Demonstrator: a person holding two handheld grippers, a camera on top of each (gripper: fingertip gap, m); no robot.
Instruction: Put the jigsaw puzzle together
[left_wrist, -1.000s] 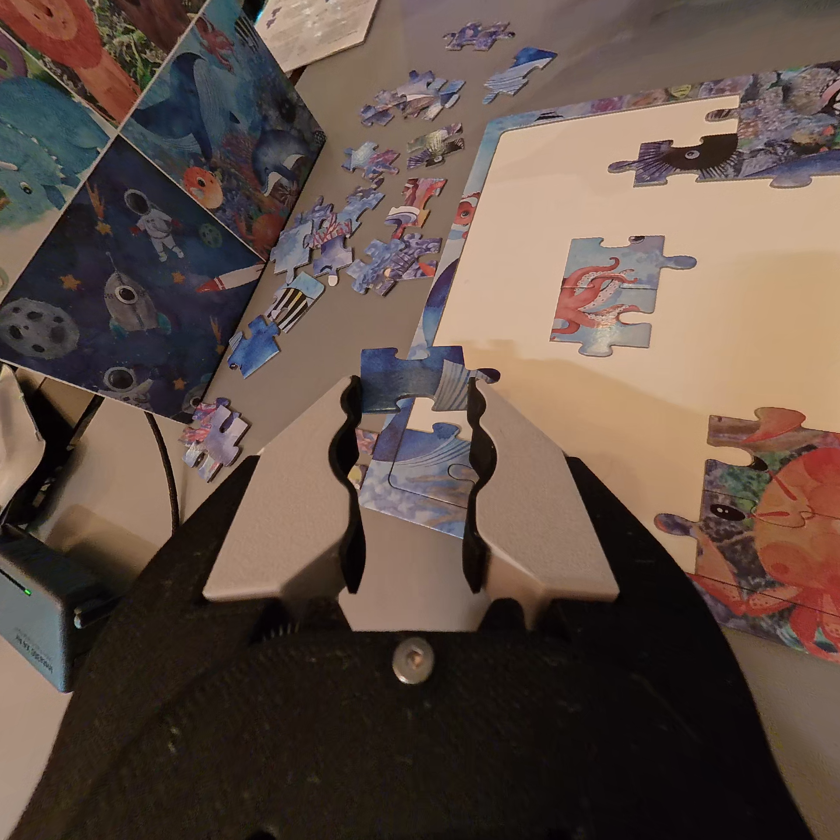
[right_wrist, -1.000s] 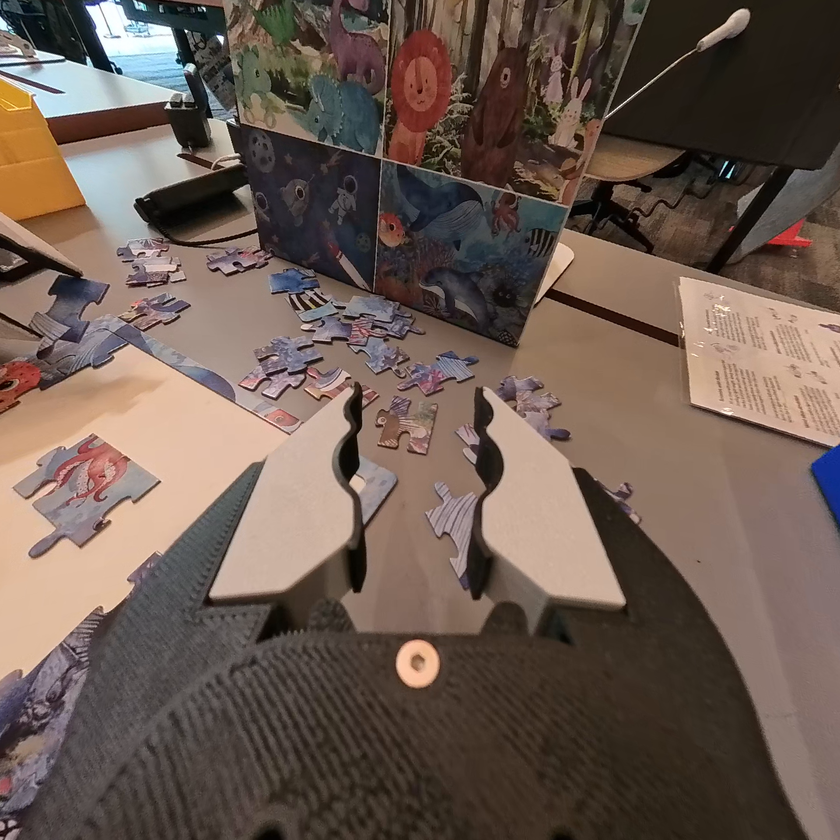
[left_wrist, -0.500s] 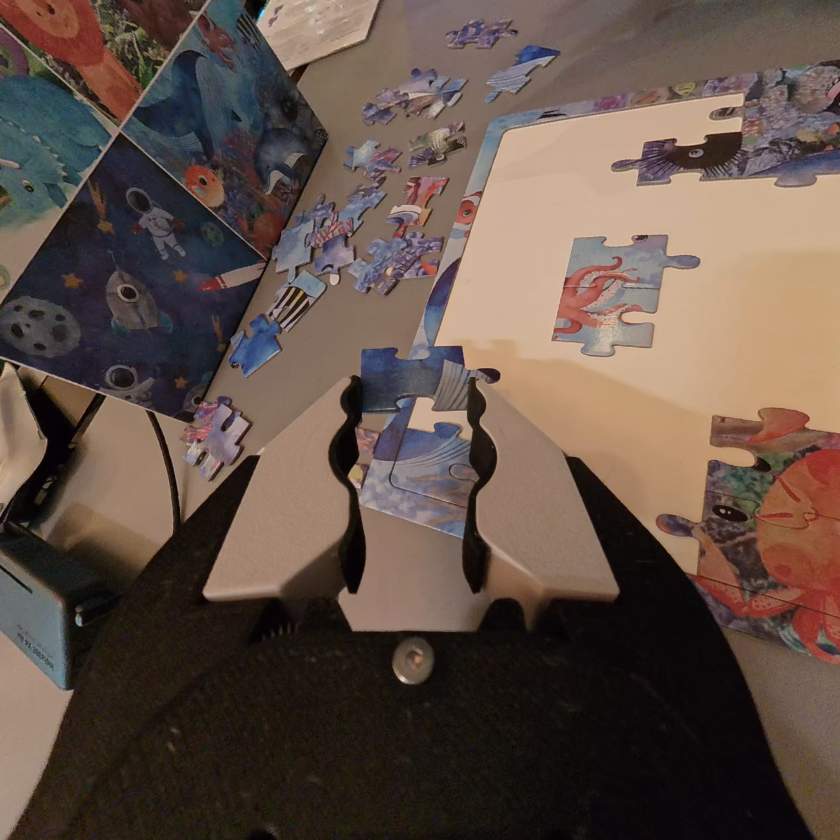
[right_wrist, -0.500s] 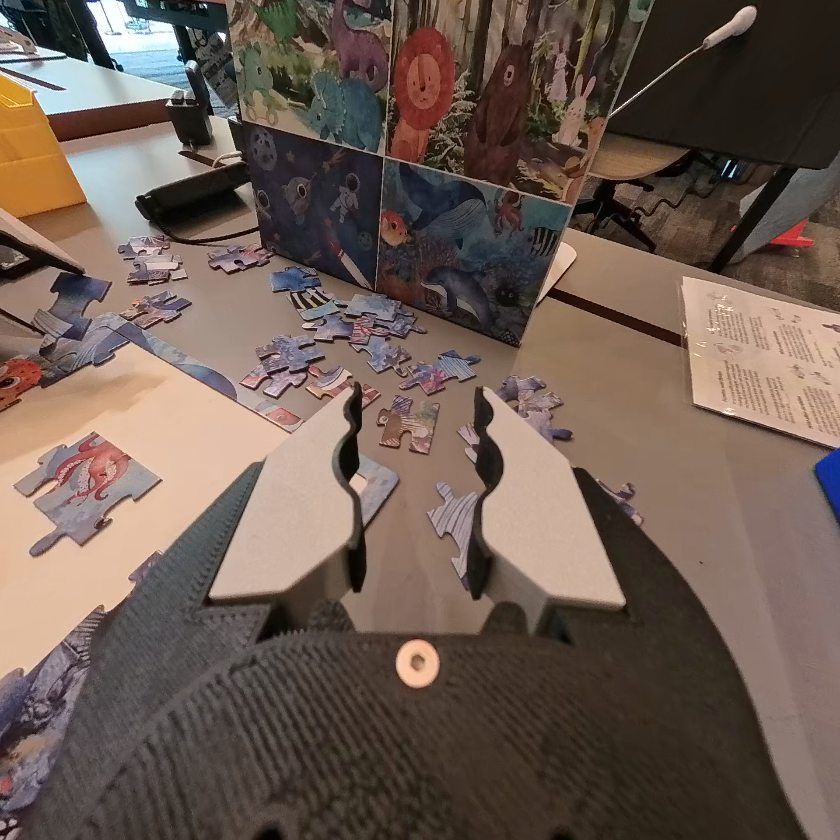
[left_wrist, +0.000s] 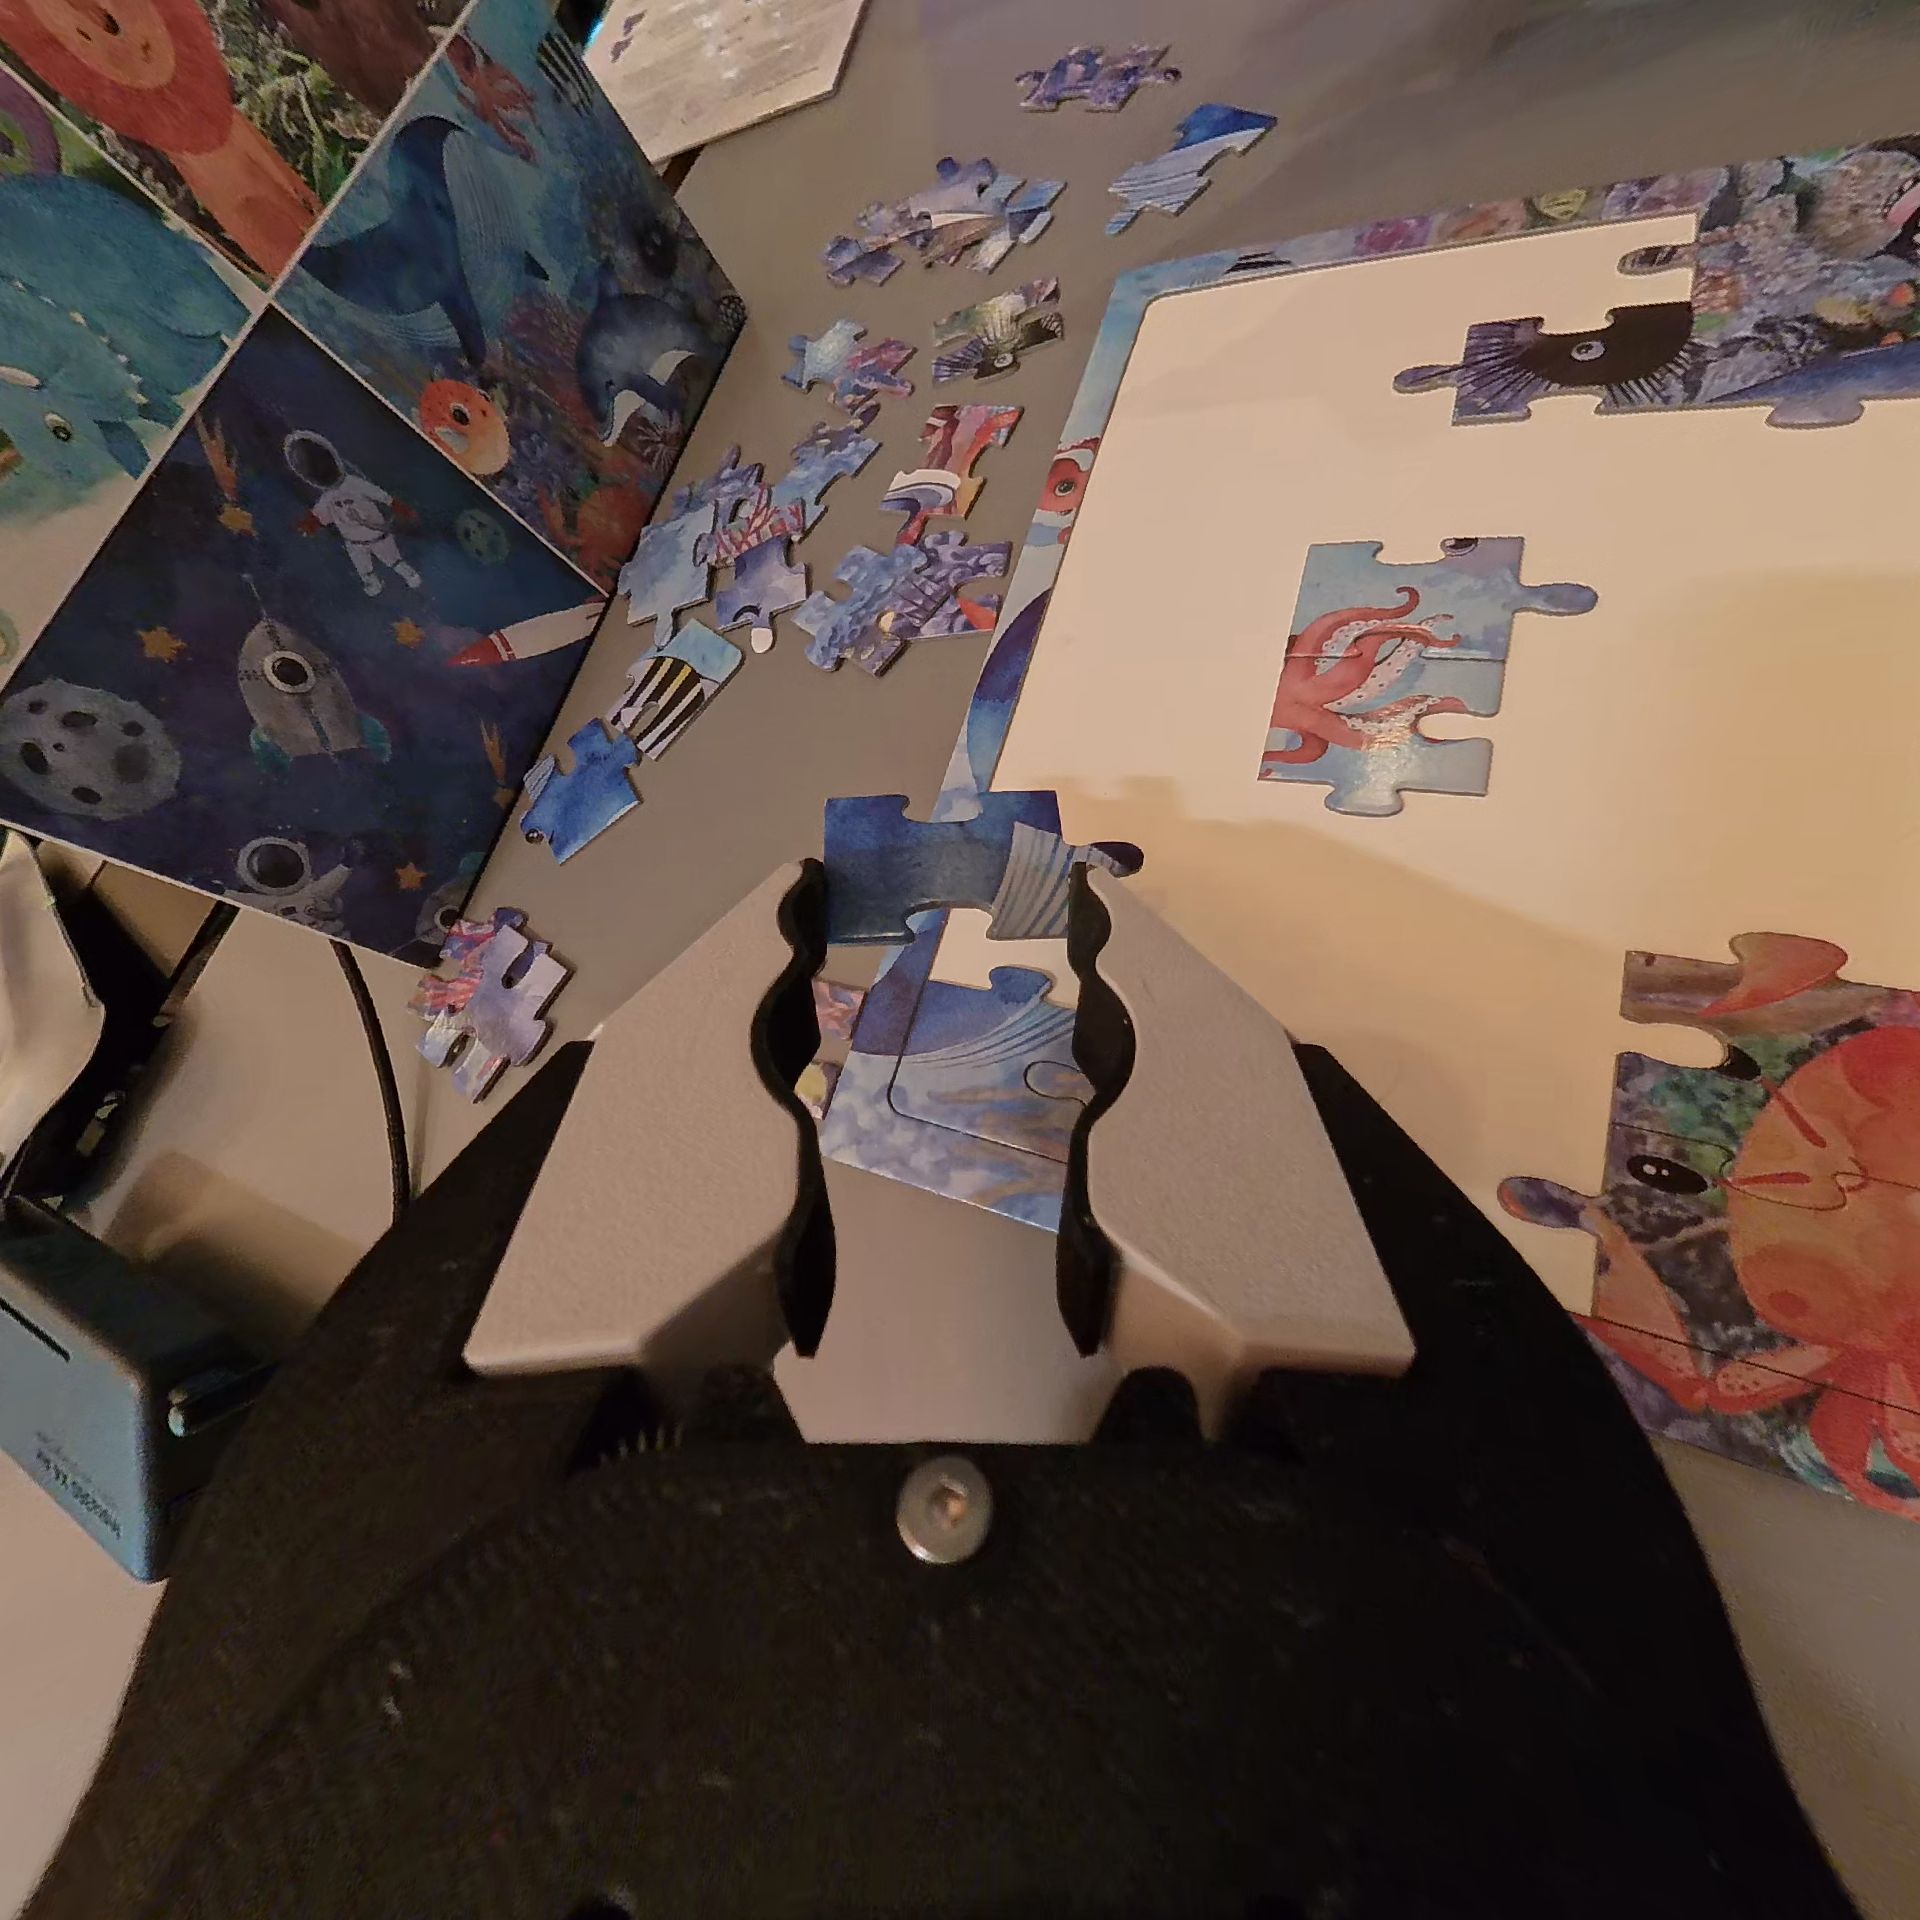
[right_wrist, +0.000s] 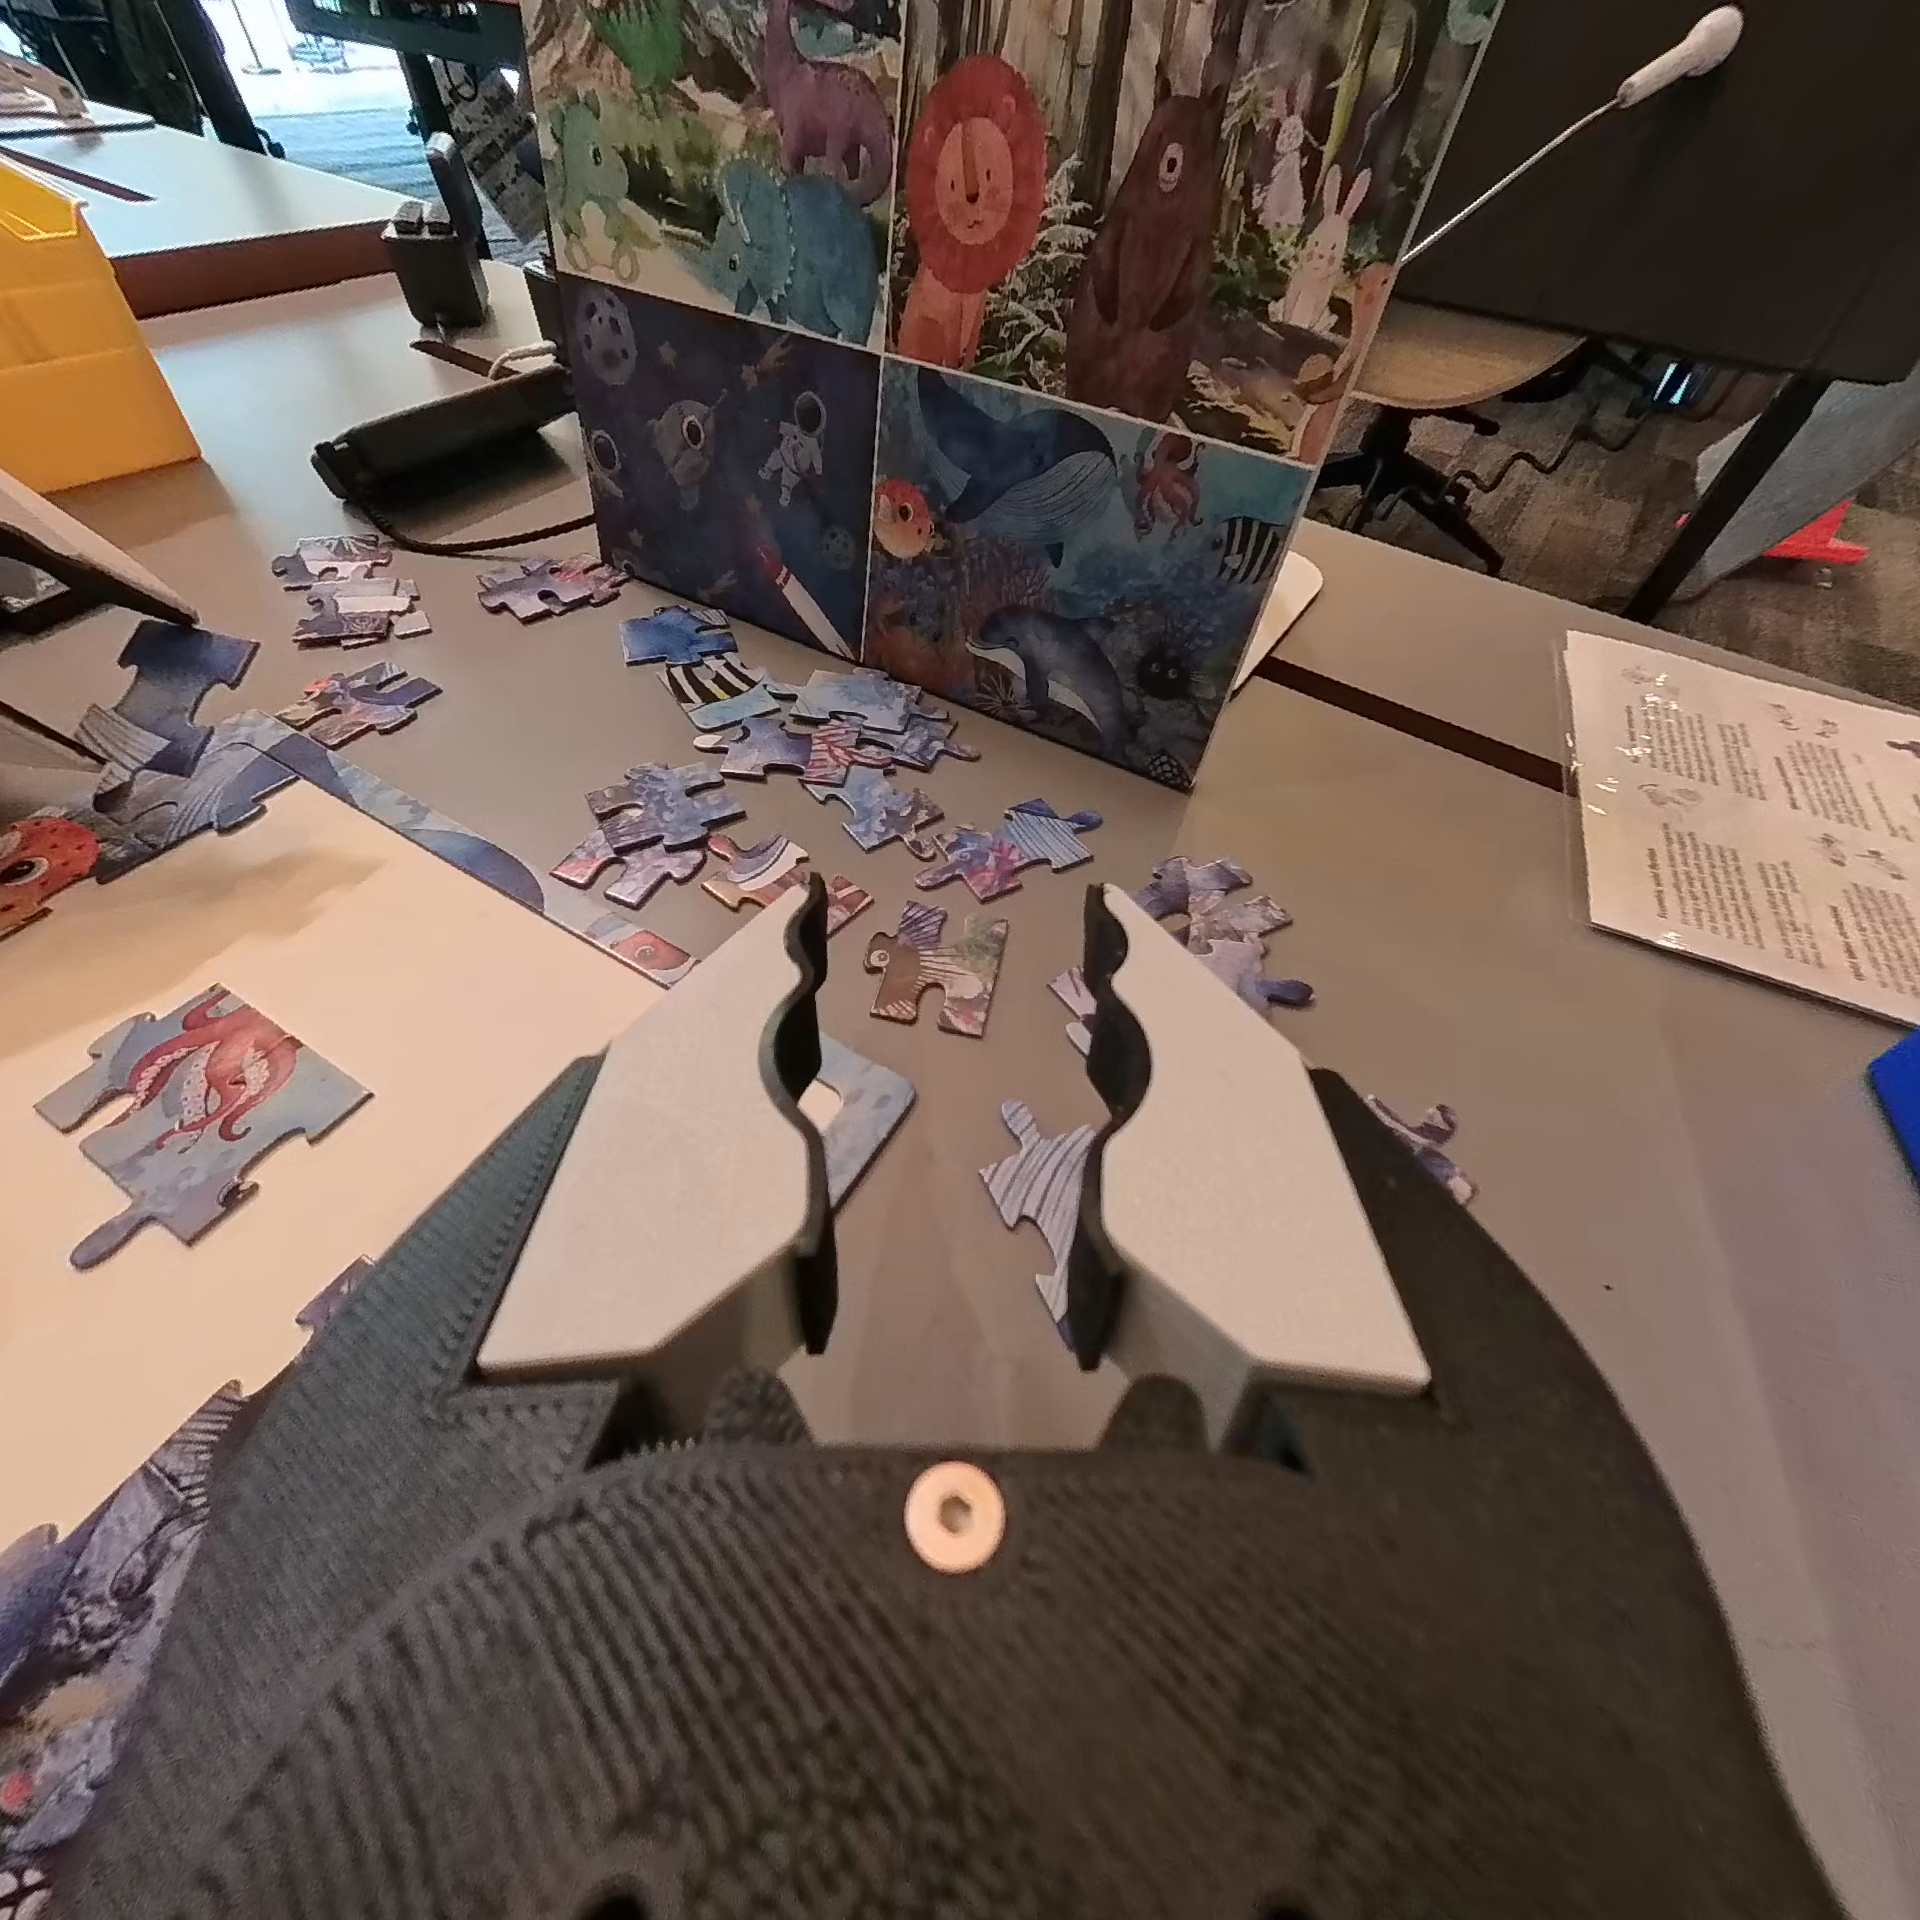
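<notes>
My left gripper is shut on a dark blue puzzle piece, held just above the blue pieces laid in the near left corner of the puzzle tray. The held piece also shows at the far left of the right wrist view. On the tray lie an octopus pair, an orange cluster and a far cluster. My right gripper is open and empty, over the grey table by the tray's corner. Several loose pieces lie ahead of it; a fish piece is nearest.
The upright picture box stands behind the loose pieces. A printed sheet lies at the right, with a blue object at the edge. A yellow bin and a black device with a cable are at the far left. Left tips to right tips: about 25 cm.
Almost nothing. My left gripper keeps the blue piece in the same spot over the tray corner. My right gripper has drifted very slightly and stays open.
</notes>
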